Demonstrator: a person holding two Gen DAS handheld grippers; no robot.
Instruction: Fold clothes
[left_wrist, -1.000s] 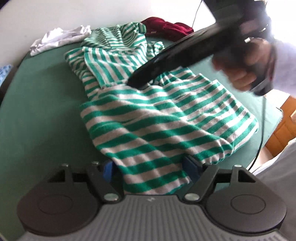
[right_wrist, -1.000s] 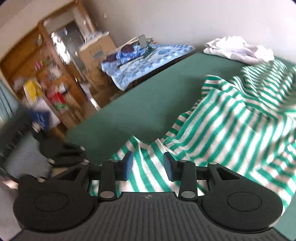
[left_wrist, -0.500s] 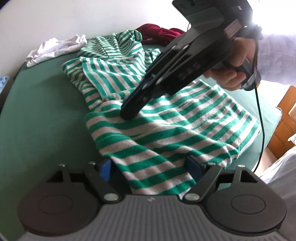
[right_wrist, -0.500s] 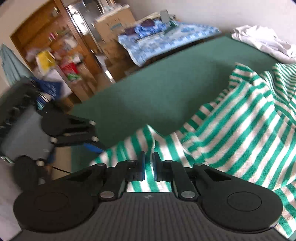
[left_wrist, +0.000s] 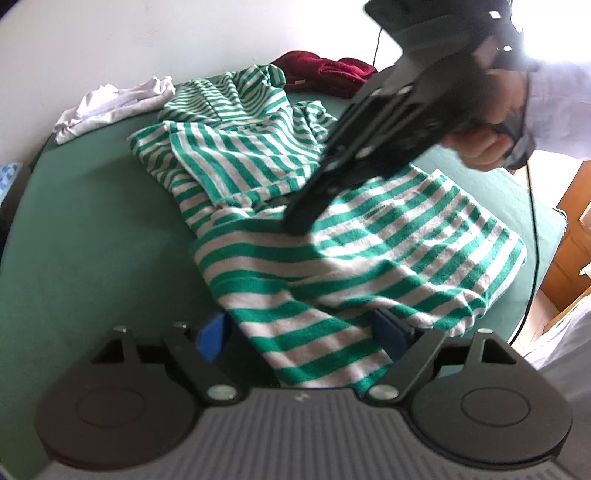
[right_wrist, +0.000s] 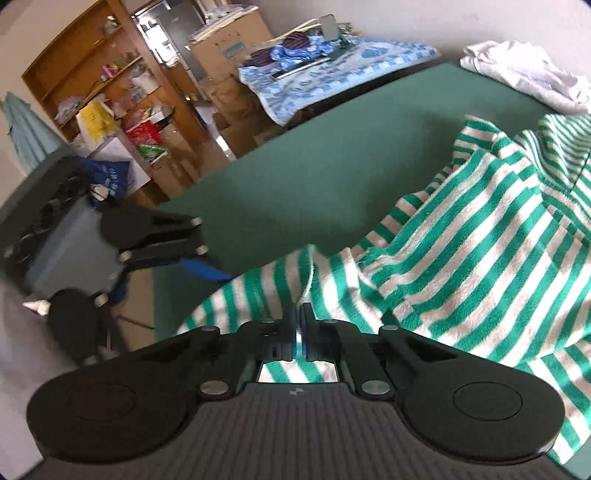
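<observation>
Striped shirt (left_wrist: 351, 266) lies rumpled across the green table (left_wrist: 92, 240), centre to 3 o'clock. Right gripper (right_wrist: 298, 328), pinched tight on a fold of fabric, likely to lift it. Left gripper (left_wrist: 299, 336), pads spread wide, straddles the near hem unclamped.

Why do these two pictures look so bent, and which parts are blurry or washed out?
Both views are fisheye, so edges curve. Left wrist view: the right gripper is motion-blurred and glare whitens the top right corner. Right wrist view: the left gripper and shelves look soft.
</observation>
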